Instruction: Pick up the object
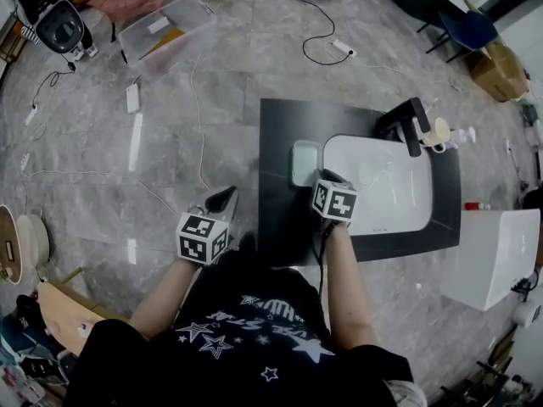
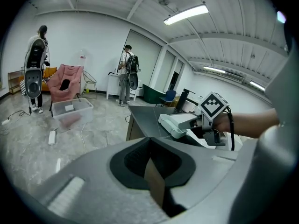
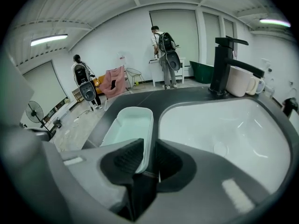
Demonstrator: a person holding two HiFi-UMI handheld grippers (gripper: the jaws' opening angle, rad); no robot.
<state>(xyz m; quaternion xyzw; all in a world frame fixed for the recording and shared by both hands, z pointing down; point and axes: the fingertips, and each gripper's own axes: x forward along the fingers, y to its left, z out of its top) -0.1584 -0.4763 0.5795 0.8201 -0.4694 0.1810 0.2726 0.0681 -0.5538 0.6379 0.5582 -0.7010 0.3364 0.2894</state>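
A pale green tray (image 1: 304,161) lies on the dark counter (image 1: 276,134), just left of the white sink (image 1: 386,195). My right gripper (image 1: 316,177) is at the tray's near end. In the right gripper view its jaws straddle the tray's (image 3: 128,127) right wall, one pad inside and one outside, with a thin gap showing, so the right gripper (image 3: 149,155) is open. My left gripper (image 1: 225,196) hangs off the counter's left side over the floor. In its own view the left gripper (image 2: 149,160) is shut with nothing in it, and the tray (image 2: 174,124) shows ahead.
A black faucet (image 1: 411,124) and two pale mugs (image 1: 439,132) stand behind the sink. On the floor are a clear plastic box (image 1: 165,30), cables and a white power strip (image 1: 132,97). A white cabinet (image 1: 492,257) stands at the right. People stand far off.
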